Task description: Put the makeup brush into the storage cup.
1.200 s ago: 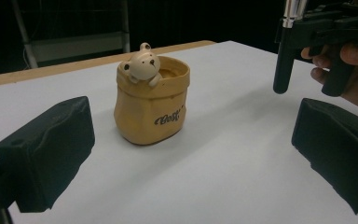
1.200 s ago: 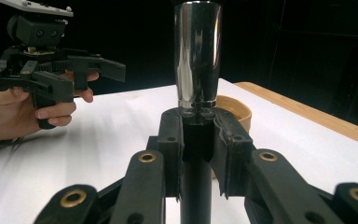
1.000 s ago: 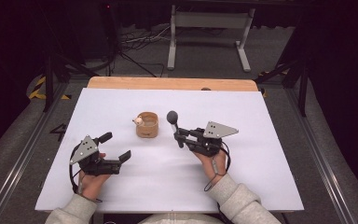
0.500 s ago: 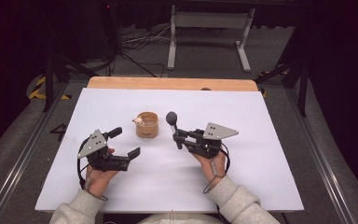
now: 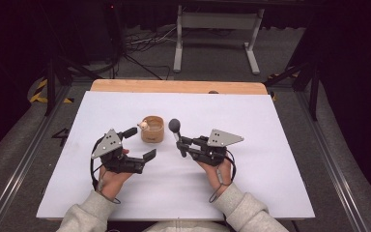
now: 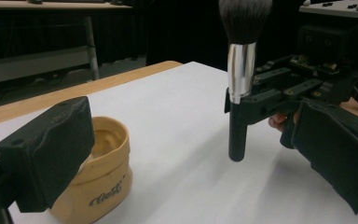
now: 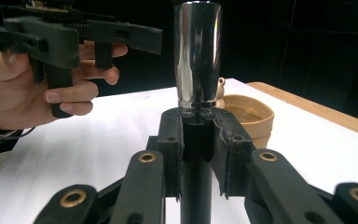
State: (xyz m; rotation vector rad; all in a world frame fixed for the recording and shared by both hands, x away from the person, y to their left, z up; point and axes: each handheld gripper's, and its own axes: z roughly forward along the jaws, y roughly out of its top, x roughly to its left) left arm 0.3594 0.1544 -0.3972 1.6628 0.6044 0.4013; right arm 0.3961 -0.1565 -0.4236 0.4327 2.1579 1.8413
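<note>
Brush [image 5: 176,131] upright, pinched by the right gripper [image 5: 182,145]; left gripper [image 5: 140,143], jaws spread, should steady the jar [image 5: 152,129] squarely before dipping.

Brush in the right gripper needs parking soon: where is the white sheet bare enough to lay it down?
Bare: right of the right gripper to the white sheet's edge, and the far strip behind the tan cup. Crowded: the middle, between cup, brush and left gripper.

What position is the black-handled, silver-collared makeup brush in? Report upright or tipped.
Upright. The black-handled, silver-collared makeup brush stands vertical, bristles up, its handle clamped in the right gripper above the white table.
</note>
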